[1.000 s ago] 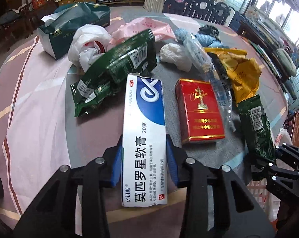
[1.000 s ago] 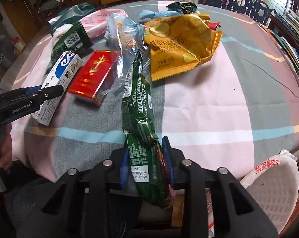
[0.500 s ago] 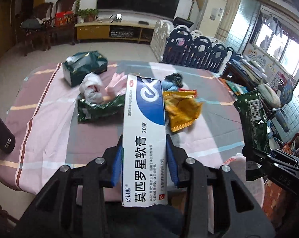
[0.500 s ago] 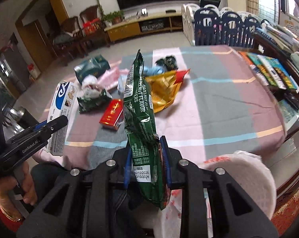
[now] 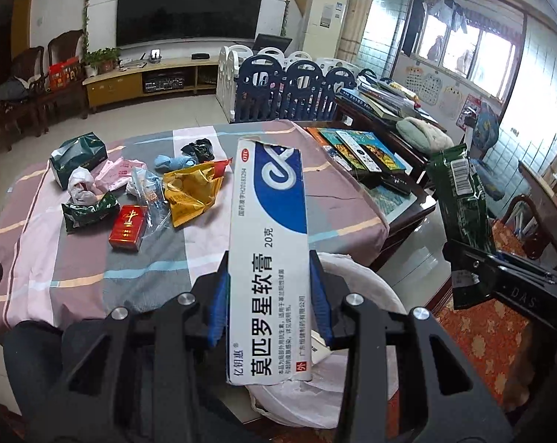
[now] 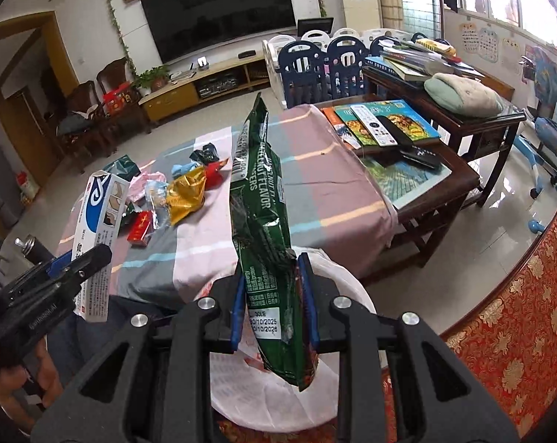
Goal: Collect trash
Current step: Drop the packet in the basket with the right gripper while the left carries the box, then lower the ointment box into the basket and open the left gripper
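While our left gripper [image 5: 269, 306] is clamped on the white and blue ointment box [image 5: 269, 254], we read "20克" and large Chinese characters along its face. Our right gripper [image 6: 274, 297] is clenched on the green snack wrapper [image 6: 265, 229], printed "FLAVOR" with a date sticker ending "10/2025". Both items hang above the white-lined trash bin [image 6: 352, 288], just off the near edge of the table [image 5: 337, 199].

In the bin we see only the white liner [image 5: 371, 284] with some red print; we cannot tell any contents.

Trash left on the table: red cigarette pack [image 5: 128, 227], yellow bag [image 5: 193, 192], a second green wrapper [image 5: 90, 211], crumpled clear plastic [image 5: 149, 190], pink bag [image 5: 118, 171], green tissue pack [image 5: 79, 155], all grouped on the far-left part. Cloth on the right and near the front edge lies bare. A side table [image 6: 426, 188] with books stands just right of the table.
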Available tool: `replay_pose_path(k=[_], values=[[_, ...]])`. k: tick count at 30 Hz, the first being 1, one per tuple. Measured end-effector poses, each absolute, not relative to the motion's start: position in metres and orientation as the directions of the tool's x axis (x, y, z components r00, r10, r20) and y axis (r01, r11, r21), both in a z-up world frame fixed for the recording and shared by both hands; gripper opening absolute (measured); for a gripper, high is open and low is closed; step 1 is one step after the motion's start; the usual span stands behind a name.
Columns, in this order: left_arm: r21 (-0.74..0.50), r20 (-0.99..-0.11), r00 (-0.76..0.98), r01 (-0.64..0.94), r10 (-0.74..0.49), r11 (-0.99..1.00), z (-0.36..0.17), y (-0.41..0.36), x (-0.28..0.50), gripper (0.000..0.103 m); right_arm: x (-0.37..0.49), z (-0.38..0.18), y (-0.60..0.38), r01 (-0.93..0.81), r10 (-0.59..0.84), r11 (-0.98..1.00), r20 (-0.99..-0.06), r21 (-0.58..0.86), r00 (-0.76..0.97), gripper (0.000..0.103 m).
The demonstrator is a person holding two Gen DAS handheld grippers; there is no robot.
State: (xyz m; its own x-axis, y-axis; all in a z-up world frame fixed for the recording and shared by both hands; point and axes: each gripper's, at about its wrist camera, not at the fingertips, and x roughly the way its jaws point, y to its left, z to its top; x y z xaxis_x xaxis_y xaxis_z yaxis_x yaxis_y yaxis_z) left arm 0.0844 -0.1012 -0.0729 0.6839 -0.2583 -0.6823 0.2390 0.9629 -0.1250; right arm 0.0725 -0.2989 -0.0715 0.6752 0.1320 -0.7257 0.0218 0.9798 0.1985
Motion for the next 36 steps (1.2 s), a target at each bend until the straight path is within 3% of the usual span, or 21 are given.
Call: replay_pose_path(k=[8,14,18,21,22,34,36], values=[[-0.129,-0.676,0.694,0.222,-0.249,0.967,-0.071,-0.104,0.075,0.040,0.069,-0.084,-0.294,-0.004,0.178,0.973,-0.744,0.229,0.644,0.027],[-0.139,-0.687,0.682,0.217,-0.252,0.966,-0.075,-0.101,0.078,0.040,0.076,-0.104,-0.288,-0.013,0.187,0.976,-0.808,0.217,0.559,0.027],[-0.141,-0.685,0.683,0.214,-0.251,0.967,-0.076,-0.101,0.078,0.040,0.077,-0.110,-0.287,0.008,0.189,0.974,-0.829,0.227,0.526,0.040],[-0.143,-0.688,0.679,0.217,-0.255,0.966,-0.076,-0.102,0.079,0.040,0.075,-0.107,-0.295,0.048,0.192,0.965,-0.821,0.257,0.537,0.065],[-0.145,-0.689,0.677,0.219,-0.257,0.965,-0.076,-0.103,0.079,0.040,0.074,-0.104,-0.299,0.065,0.191,0.961,-0.812,0.270,0.551,0.069],[-0.204,-0.727,0.575,0.339,-0.375,0.918,-0.098,-0.125,0.085,0.040,0.066,-0.078,-0.338,0.176,0.166,0.915,-0.738,0.362,0.654,0.070],[-0.225,-0.744,0.518,0.402,-0.423,0.888,-0.107,-0.136,0.086,0.046,0.065,-0.077,-0.340,0.177,0.164,0.915,-0.734,0.363,0.659,0.070]])
